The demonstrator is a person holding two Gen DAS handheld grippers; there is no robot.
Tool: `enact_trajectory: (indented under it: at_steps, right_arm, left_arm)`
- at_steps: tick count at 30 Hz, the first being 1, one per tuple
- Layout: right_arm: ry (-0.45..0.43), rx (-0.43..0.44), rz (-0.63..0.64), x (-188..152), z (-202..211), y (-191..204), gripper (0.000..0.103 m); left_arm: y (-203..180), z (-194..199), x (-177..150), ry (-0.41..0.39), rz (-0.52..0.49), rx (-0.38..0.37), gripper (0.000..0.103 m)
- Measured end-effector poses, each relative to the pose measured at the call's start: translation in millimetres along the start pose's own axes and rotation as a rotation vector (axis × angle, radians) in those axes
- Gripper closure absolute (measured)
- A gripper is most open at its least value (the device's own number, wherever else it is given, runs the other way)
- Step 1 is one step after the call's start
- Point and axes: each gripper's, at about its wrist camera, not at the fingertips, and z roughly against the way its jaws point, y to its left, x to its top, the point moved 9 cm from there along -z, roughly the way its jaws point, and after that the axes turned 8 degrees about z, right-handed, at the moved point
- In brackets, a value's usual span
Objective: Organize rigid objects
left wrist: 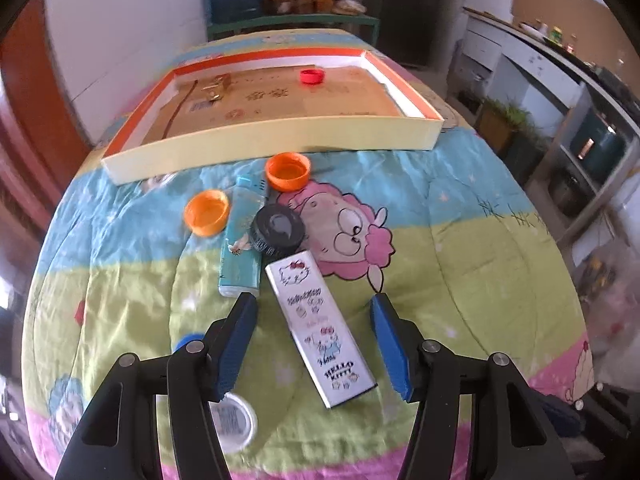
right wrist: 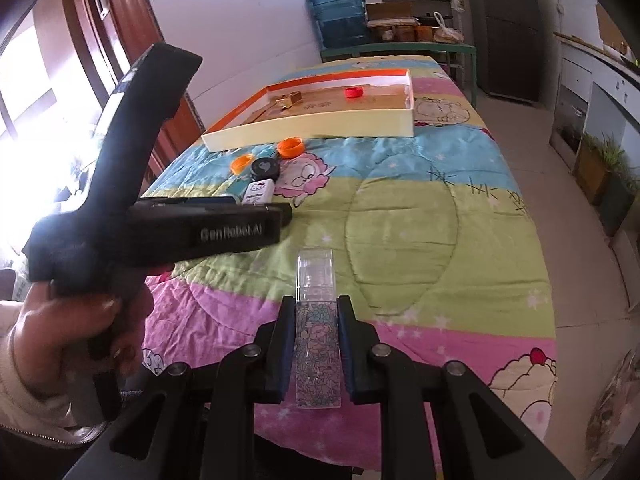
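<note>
A table draped in a cartoon-print quilt [left wrist: 460, 248] fills the room's middle. At its far end lies a shallow box lid [left wrist: 280, 136], pale yellow outside with orange edges, lined with brown cardboard. Inside it sit a red bottle cap [left wrist: 312, 76] and a small brass-coloured object [left wrist: 217, 86] (too blurred to identify).

Just in front of the lid, a cluster of things rests on the quilt: two orange caps, one [left wrist: 288, 171] close to the lid's wall and one [left wrist: 207, 213] further left; a teal tube [left wrist: 241, 240] lying lengthwise; a black round tin [left wrist: 277, 230] leaning against the tube; and a white Hello Kitty box [left wrist: 320, 330] lying at a slant.

The left gripper [left wrist: 314, 312] hangs above that white box with its blue pads spread wide to either side of the box; the pads are clear of it. Below its left finger a white round lid [left wrist: 234, 420] shows, and a blue cap [left wrist: 188, 340] peeks out beside it.

The right gripper [right wrist: 312, 320] is clenched on a clear plastic case [right wrist: 315, 320] with a flowery patterned insert, held above the quilt's pink band, nearer the table's front edge. From this side a person's hand [right wrist: 76, 328] in a cream sleeve grips the other tool's handle.
</note>
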Motion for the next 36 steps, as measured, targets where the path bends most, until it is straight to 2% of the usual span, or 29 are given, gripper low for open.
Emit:
enact_trajectory:
  at_steps: [4, 5, 17, 36]
  right_arm:
    - [-0.004, 0.008, -0.009, -1, 0, -2, 0.083]
    - [-0.004, 0.012, -0.01, -1, -2, -3, 0.083]
    - [-0.014, 0.018, -0.018, 4, 0, -5, 0.083]
    - [-0.057, 0.02, 0.043, 60, -10, 9, 0.083]
  left_arm:
    - [-2, 6, -3, -0.001, -0.055, -0.048, 0.075]
    - [-2, 7, -3, 0.0, -0.063, -0.057, 0.076]
    - [-10, 31, -9, -0.044, -0.115, -0.1, 0.076]
    - [31, 67, 34, -0.156, -0.033, -0.088, 0.076]
